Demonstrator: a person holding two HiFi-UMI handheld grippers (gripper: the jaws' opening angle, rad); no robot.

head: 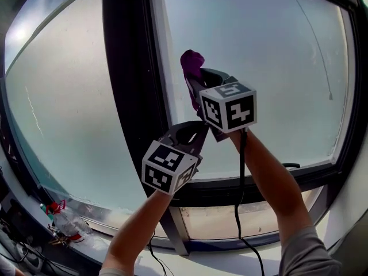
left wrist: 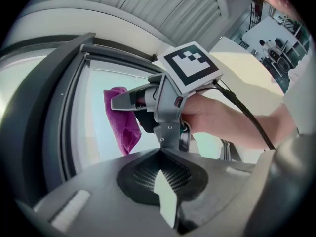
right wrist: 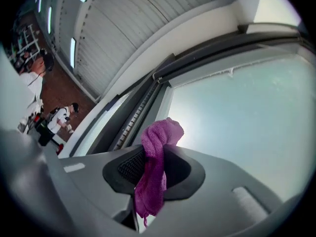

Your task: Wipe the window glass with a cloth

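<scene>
A purple cloth [head: 191,62] is pinched in my right gripper [head: 196,79], which is shut on it and holds it against the left edge of the right window pane [head: 270,68]. In the right gripper view the cloth [right wrist: 157,167] bunches above the jaws and hangs down between them, with the glass [right wrist: 247,117] just ahead. My left gripper [head: 193,132] sits lower, just under the right one, close to the dark mullion [head: 129,96]. Its jaws [left wrist: 163,154] are shut with nothing in them. The left gripper view shows the right gripper [left wrist: 118,101] and the cloth [left wrist: 121,125] above.
A second large pane [head: 63,108] lies left of the mullion. A dark handle [head: 290,165] sits on the lower frame at the right. A plastic bottle with red parts [head: 60,218] lies on the sill at the lower left. A black cable [head: 240,211] hangs from the right gripper.
</scene>
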